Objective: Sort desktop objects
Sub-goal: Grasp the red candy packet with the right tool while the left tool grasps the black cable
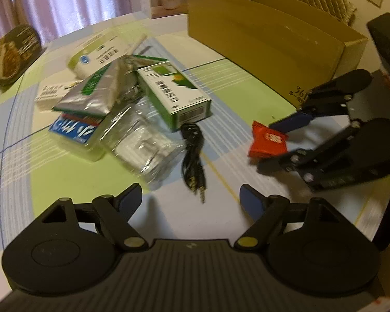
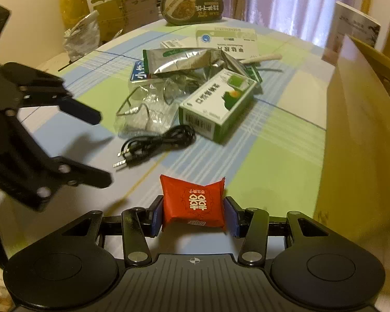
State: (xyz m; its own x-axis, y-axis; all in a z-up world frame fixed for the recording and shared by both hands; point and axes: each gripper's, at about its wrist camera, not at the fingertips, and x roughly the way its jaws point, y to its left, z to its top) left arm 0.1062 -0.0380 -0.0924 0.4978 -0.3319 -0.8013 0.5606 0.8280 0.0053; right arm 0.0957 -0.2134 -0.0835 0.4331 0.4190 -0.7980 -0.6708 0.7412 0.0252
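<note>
Red packet (image 2: 193, 202) is pinched by its soft sides in the right tool (image 2: 193, 214), above the table (image 2: 273, 182); it could be squeezed out before the cardboard box (image 2: 356, 135). The left tool (image 1: 191, 197) is held agape, empty.

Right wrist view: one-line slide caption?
Right tool grips a red packet above the checked tablecloth; left tool open nearby.

Dim, warm indoor lighting with soft shadows on the tablecloth (image 1: 234, 91), glare on the foil packets (image 2: 184, 59), slight motion blur throughout, and strong fisheye curvature with dark corners.
</note>
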